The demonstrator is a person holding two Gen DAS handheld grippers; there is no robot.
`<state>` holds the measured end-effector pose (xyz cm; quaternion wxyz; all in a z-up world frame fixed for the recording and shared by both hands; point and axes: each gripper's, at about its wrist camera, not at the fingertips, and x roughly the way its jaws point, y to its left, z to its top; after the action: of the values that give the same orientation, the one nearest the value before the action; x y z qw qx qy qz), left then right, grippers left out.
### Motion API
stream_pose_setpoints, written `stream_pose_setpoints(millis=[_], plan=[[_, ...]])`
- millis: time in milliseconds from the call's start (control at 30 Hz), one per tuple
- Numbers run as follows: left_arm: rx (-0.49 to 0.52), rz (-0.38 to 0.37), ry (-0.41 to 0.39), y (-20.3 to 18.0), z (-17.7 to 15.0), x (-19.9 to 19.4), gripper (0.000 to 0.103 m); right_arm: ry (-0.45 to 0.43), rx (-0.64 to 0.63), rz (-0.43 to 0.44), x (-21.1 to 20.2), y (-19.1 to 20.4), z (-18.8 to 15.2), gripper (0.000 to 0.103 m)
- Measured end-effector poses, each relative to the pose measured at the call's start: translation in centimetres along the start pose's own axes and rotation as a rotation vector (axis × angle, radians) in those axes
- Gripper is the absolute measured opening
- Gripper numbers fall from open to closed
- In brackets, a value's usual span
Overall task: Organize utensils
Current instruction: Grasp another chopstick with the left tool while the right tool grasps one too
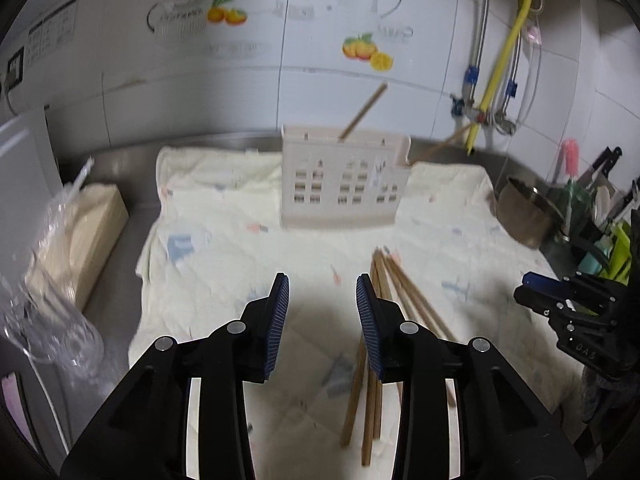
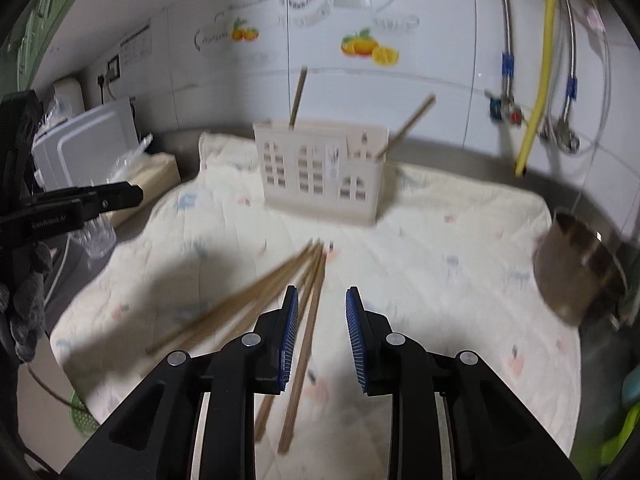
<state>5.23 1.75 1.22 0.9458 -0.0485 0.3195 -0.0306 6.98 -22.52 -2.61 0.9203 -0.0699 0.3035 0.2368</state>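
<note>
Several wooden chopsticks (image 1: 404, 296) lie loose on a pale cloth (image 1: 240, 240), just right of my left gripper (image 1: 322, 285), which is open and empty above the cloth. In the right wrist view the chopsticks (image 2: 308, 320) lie under and left of my right gripper (image 2: 322, 298), also open and empty. A cream utensil holder (image 1: 340, 182) stands at the back of the cloth with a chopstick (image 1: 362, 112) sticking out; in the right wrist view the holder (image 2: 320, 170) has two chopsticks (image 2: 298, 96) leaning in it. The right gripper (image 1: 532, 284) shows at the left view's right edge.
A steel bowl (image 2: 580, 268) sits at the cloth's right edge. A wooden block (image 1: 80, 240) and clear plastic bag (image 1: 48, 320) are on the left. Pipes and a yellow hose (image 1: 500, 64) run down the tiled wall. Bottles and tools (image 1: 592, 216) crowd the right.
</note>
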Motion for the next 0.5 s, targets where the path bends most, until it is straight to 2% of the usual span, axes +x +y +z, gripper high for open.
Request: stream_pose_setpoints(millis=[300,433,500], plan=[[0.004,-0.03,0.084,-0.8,-3.3,1.6,0.035,0.112,0.061,0.032,2.4,0.6,-4.8,0.024],[0.022,-0.038,0.124,-1.2,-4.7,2.4,0.035,0.146,0.069,0.043,3.5,1.0,-5.9,0.022],[0.028,-0.043,0.145,-1.3,-5.3,2.8,0.035,0.157,0.071,0.048,3.9,1.1,-6.0,0.017]])
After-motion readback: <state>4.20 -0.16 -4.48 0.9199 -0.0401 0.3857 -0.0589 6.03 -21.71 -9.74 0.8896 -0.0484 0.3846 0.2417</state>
